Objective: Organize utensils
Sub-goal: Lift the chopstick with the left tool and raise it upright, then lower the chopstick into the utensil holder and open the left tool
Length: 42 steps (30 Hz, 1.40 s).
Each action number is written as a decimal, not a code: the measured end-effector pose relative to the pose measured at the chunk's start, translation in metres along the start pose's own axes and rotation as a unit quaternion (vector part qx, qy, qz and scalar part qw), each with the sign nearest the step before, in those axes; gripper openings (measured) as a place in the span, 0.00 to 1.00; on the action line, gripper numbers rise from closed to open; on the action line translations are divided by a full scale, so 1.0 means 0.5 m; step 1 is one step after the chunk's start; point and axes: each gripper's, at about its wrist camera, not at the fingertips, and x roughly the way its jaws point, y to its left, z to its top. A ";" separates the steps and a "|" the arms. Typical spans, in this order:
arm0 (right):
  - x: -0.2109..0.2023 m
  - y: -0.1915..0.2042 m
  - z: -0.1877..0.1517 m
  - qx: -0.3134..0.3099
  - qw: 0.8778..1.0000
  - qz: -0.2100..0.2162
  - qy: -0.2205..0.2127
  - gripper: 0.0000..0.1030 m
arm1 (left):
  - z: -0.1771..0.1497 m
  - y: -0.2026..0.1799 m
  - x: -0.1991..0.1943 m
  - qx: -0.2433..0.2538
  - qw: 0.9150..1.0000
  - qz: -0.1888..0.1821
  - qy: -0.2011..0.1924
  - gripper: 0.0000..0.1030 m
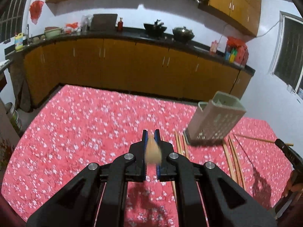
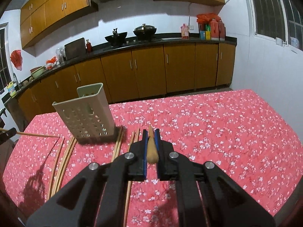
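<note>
Left tongs (image 1: 151, 138) and right tongs (image 2: 151, 138), each closed on one chopstick (image 2: 152, 149), apparently lifted; holder (image 2: 86, 113) upright on counter (image 2: 217, 132) among loose chopsticks (image 2: 63, 158); best tipped point-down over its open top.

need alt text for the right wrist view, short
The right gripper is shut on a wooden chopstick above a red floral tablecloth. To its left stands a grey perforated plastic utensil holder, with more loose wooden chopsticks lying around its base.
</note>
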 end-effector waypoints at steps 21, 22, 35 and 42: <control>-0.180 0.041 0.260 0.039 0.977 0.087 -0.189 0.08 | 0.216 -0.096 -0.129 0.017 0.988 -0.031 -0.153 0.07; -0.182 0.048 0.266 0.039 0.976 0.093 -0.194 0.08 | 0.229 -0.111 -0.140 0.015 0.985 -0.042 -0.166 0.07; -0.070 0.143 0.263 0.001 0.982 0.116 -0.152 0.08 | 0.203 -0.216 -0.069 0.033 0.984 -0.102 -0.139 0.07; -0.027 0.150 0.238 -0.004 0.987 0.110 -0.118 0.08 | 0.177 -0.223 -0.019 0.029 0.989 -0.106 -0.103 0.07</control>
